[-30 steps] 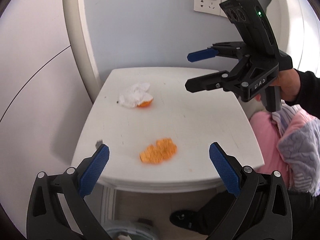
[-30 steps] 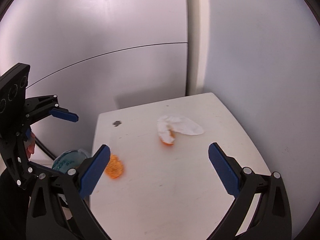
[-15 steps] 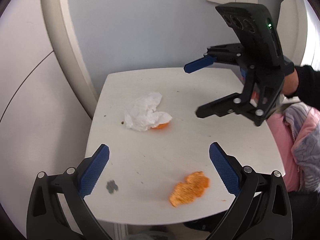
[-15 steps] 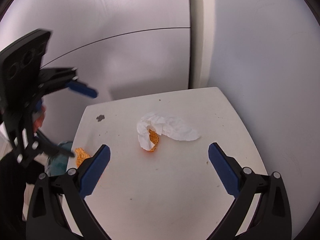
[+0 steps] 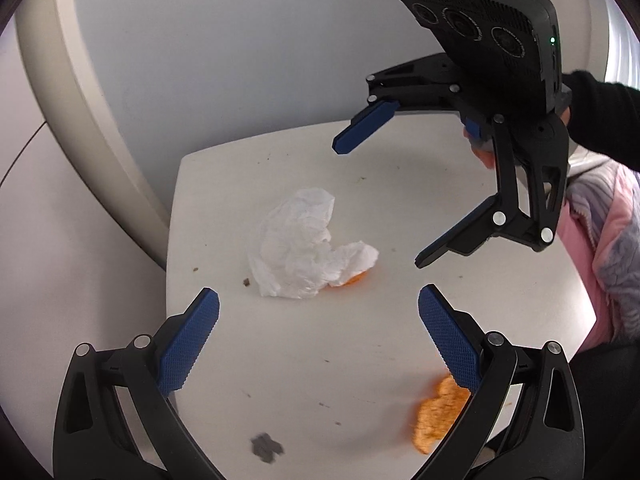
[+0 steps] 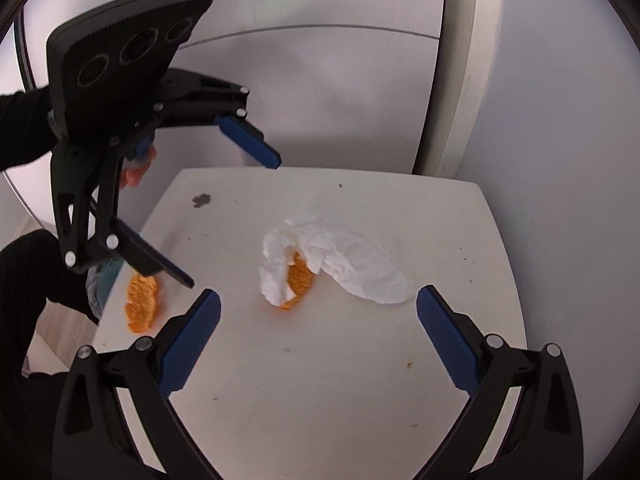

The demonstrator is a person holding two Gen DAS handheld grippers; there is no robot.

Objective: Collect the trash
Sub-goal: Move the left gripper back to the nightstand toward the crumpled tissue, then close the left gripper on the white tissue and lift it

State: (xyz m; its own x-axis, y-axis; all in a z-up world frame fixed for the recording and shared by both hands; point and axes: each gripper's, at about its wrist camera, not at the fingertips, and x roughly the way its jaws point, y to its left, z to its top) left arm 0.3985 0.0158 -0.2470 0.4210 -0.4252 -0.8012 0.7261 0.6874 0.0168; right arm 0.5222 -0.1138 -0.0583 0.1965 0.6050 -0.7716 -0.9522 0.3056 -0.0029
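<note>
The white bench (image 5: 304,360) carries all the trash in sight, backed by a pale wall on its far side. Above it hang 2 claws, both spread wide and holding nothing: the left claw (image 5: 318,336) sits over the near part of the bench in its own view, and the right claw (image 6: 318,334) comes in from the other side, its fingers (image 5: 366,126) showing at upper right of the left view.

The largest piece of trash is a crumpled white tissue (image 5: 304,248) near the middle of the bench, lying partly over an orange peel scrap (image 6: 300,280). A 2nd orange peel piece (image 6: 141,298) lies well apart from it at the bench edge, just beside the left claw's right finger (image 5: 448,344). Smallest are a grey fleck (image 5: 266,446) and scattered crumbs.

By my reading, nothing is collected yet; this is the approach step. The tissue sits roughly centred ahead of both claws, so the next move likely calls for lowering 1 claw over it and pinching low enough to gather the soft paper, ideally with the peel beneath.
</note>
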